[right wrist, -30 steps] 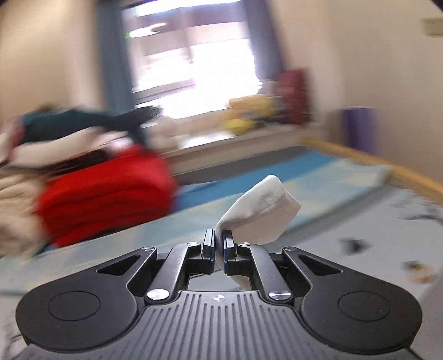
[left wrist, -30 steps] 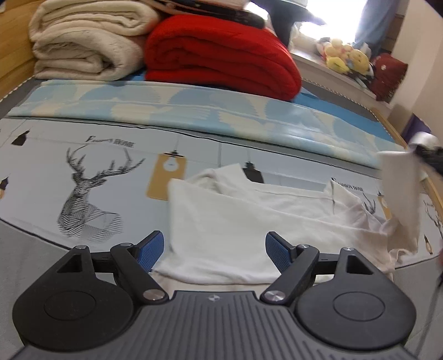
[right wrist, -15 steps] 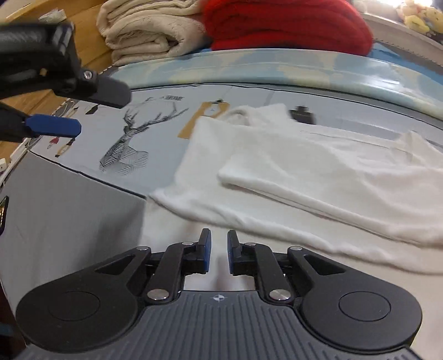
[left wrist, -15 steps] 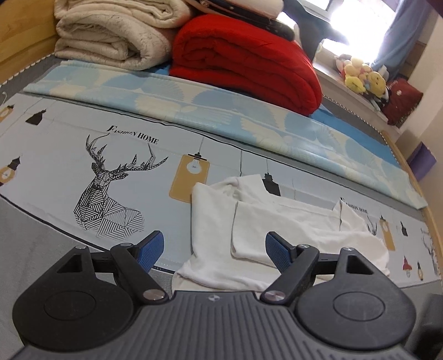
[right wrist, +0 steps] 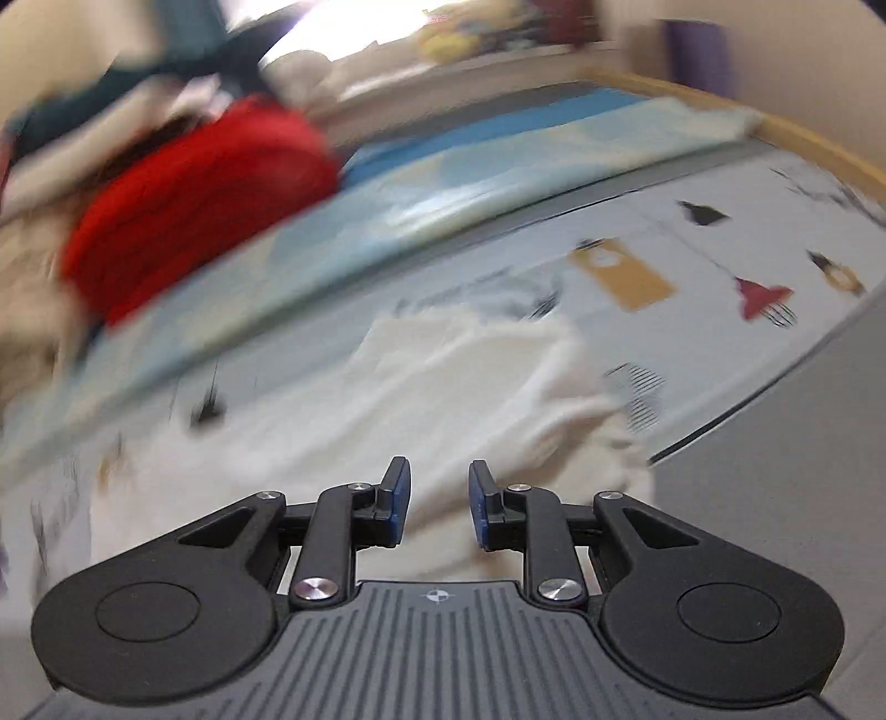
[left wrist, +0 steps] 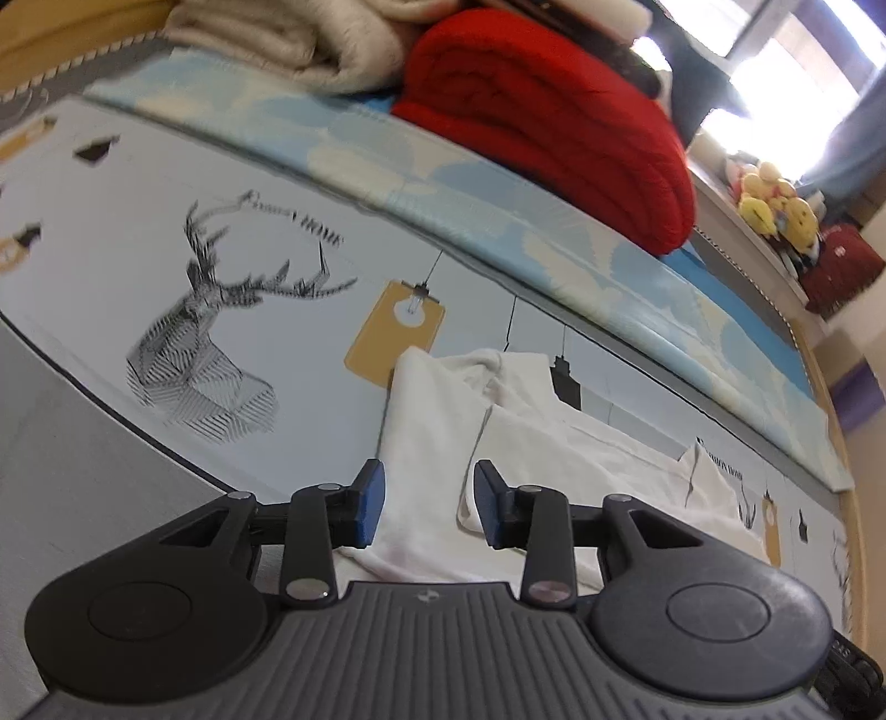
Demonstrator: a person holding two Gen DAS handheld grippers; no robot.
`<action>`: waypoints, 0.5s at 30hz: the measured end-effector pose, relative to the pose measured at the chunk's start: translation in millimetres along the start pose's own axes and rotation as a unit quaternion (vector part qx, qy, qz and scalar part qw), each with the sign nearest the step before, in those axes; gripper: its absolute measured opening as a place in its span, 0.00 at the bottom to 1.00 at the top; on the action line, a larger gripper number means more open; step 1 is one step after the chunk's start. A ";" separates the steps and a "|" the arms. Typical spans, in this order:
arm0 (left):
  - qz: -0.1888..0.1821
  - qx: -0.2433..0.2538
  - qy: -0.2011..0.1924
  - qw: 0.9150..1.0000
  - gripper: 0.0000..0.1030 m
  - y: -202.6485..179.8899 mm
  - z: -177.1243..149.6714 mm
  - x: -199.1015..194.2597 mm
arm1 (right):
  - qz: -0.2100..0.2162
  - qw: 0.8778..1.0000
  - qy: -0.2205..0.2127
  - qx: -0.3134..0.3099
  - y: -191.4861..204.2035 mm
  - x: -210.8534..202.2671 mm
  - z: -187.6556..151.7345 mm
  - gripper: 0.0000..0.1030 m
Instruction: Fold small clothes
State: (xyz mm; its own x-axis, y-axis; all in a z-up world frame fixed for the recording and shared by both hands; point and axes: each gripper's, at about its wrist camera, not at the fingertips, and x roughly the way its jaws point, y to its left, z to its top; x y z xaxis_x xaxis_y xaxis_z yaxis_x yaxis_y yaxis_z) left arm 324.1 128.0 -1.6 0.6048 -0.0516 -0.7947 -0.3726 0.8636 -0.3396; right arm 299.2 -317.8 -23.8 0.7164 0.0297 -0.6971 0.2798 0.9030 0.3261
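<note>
Sleeve released, both hand-held grippers free over the half-folded shirt

A second ago the right hand-held gripper (right wrist: 433,509) was pinched shut on a lifted corner of white cloth, up in the air near the right edge of the bed. Half a second ago that flap was already laid across the shirt and the jaws had parted a little. Now they stand wider apart with nothing between them, and the view is smeared by motion, so the tool is swinging to a new spot above the shirt (right wrist: 443,382). The left hand-held gripper (left wrist: 426,501), wide open a second ago, has narrowed its gap but is not closed and holds nothing; it has dropped closer to the shirt (left wrist: 437,437), whose near-left edge lies between its blue pads.

I read this as one fold finished and the next grab being set up, probably on the near-left hem or side, though which edge is meant I cannot tell.

The shirt lies flat on the printed bed sheet (left wrist: 288,354), near the front edge, beside the yellow lamp print, with the folded-over flap (left wrist: 581,443) resting on top of its right part.

Count:
- white shirts: one
- hand-held grippers: two, both empty
- red blankets (left wrist: 548,111): one, at the back
- cream blankets (left wrist: 310,39): one pile to its left; layers not countable
- plush toys (left wrist: 775,205): a small yellow cluster on the sill, number unclear
</note>
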 end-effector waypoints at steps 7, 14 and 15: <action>-0.019 0.000 0.046 0.999 0.38 -19.4 -16.0 50.5 | -0.024 0.994 0.024 0.107 -36.1 19.5 11.0 0.24; -0.005 -0.025 0.065 0.998 0.39 -29.6 -27.0 89.2 | -0.017 0.986 0.031 0.164 -54.3 28.8 23.7 0.24; -0.005 -0.028 0.068 0.997 0.39 -30.4 -28.4 93.0 | -0.022 0.984 0.031 0.174 -58.4 28.1 25.3 0.24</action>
State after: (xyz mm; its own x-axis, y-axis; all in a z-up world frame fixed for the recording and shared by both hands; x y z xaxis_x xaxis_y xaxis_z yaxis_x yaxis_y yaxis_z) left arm 371.6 82.7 -79.5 0.5094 -0.1309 -0.8505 -0.4081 0.8334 -0.3727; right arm 319.1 -380.5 -46.3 0.6612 0.0308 -0.7496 0.5188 0.7030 0.4865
